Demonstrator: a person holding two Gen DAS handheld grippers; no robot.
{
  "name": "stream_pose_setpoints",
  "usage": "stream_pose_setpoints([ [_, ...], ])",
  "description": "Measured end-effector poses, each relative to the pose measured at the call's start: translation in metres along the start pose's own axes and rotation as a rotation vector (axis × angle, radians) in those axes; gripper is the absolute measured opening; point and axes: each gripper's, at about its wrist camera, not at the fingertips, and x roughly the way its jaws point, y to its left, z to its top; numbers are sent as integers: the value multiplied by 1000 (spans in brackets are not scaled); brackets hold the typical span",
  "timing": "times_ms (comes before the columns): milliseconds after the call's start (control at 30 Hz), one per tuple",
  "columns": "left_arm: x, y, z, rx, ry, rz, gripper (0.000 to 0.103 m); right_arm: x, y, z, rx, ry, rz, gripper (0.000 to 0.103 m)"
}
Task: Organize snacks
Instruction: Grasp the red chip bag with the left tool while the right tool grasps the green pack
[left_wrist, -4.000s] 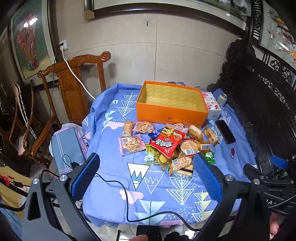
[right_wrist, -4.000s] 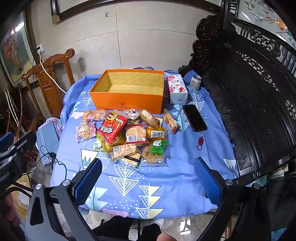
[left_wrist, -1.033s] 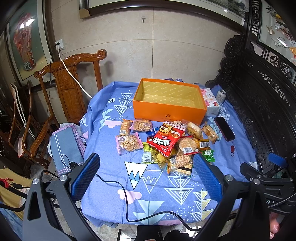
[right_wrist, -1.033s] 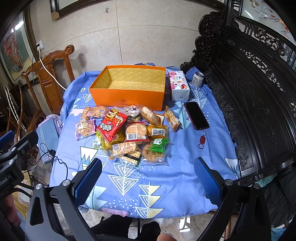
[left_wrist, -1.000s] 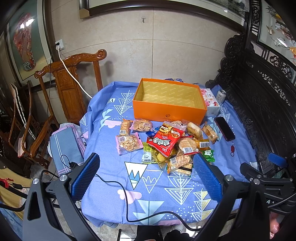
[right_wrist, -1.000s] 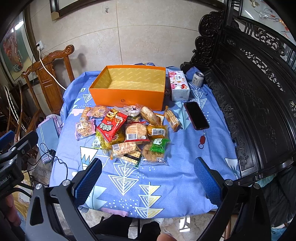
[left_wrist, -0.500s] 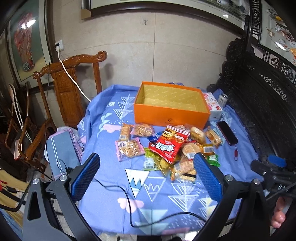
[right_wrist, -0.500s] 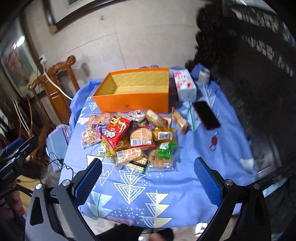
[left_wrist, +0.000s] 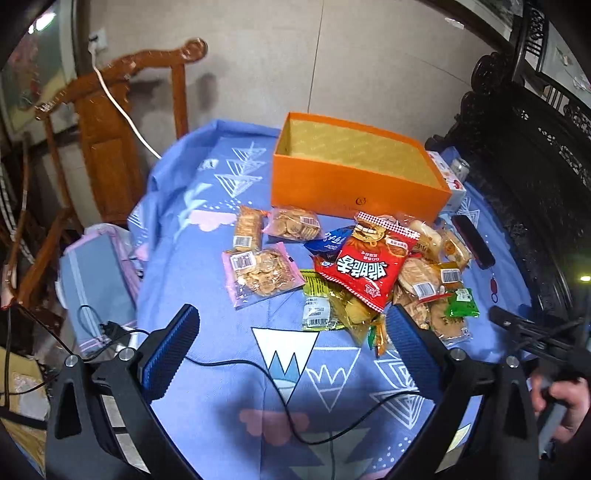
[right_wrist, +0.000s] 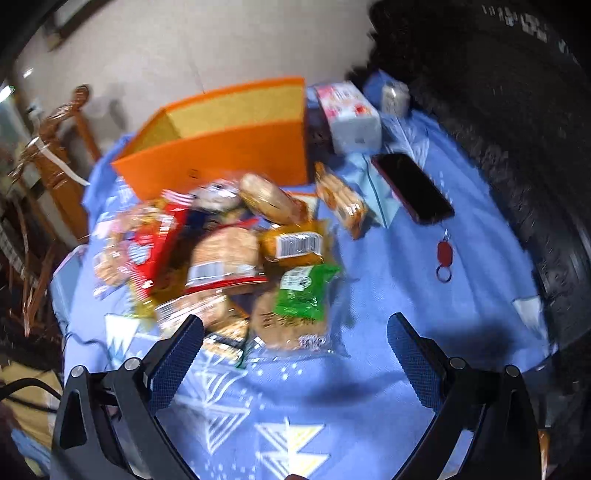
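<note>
An empty orange box (left_wrist: 354, 184) (right_wrist: 221, 147) stands at the far side of a table under a blue cloth (left_wrist: 207, 236). In front of it lies a heap of snack packets: a red chip bag (left_wrist: 365, 266), a pink cracker pack (left_wrist: 258, 273), a green packet (right_wrist: 306, 291), a bun (right_wrist: 273, 199). My left gripper (left_wrist: 291, 343) hovers open over the near cloth, just short of the heap. My right gripper (right_wrist: 295, 354) is open too, low over the heap's near right edge; that view is blurred. Nothing sits between either pair of fingers.
A black phone (right_wrist: 413, 188), a red key tag (right_wrist: 443, 254), a tissue box (right_wrist: 351, 114) and a can (right_wrist: 395, 96) lie right of the box. A dark carved bench (left_wrist: 535, 177) borders the right side. A wooden chair (left_wrist: 110, 122) stands at the far left. A black cable (left_wrist: 280, 391) crosses the near cloth.
Both grippers have moved forward and down toward the snack heap; the right one moved fastest and its view blurs. Both stay open. The snacks have not shifted.
</note>
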Motion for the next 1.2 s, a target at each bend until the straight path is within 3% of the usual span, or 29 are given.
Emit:
stream_pose_setpoints([
  [67,8,3,7,2,-2,-12,99,21,-7,6,54,34,-18,100],
  [200,27,-1,18,58,26,-31,99,59,-12,12,102,101,-48,81],
  [367,36,-13,25,112,3,-9,99,92,-7,14,82,152,-56,78],
  [433,42,-20,26,140,3,5,99,100,-7,16,71,165,-48,61],
  [467,45,-23,27,152,3,9,99,103,-7,16,66,174,-30,43],
  [533,51,-34,28,192,-13,10,99,104,-7,16,49,165,-20,38],
  [767,100,-85,32,372,-92,-18,99,69,-15,12,60,160,68,37],
  [1067,187,-125,36,487,46,-181,99,42,-24,0,74,152,77,37],
  [1133,203,-131,32,508,80,-177,99,40,-27,-1,85,145,66,37],
  [1167,205,-131,32,513,77,-180,96,39,-29,0,95,140,59,37],
  [1200,205,-130,33,507,62,-181,76,38,-30,0,103,135,53,38],
])
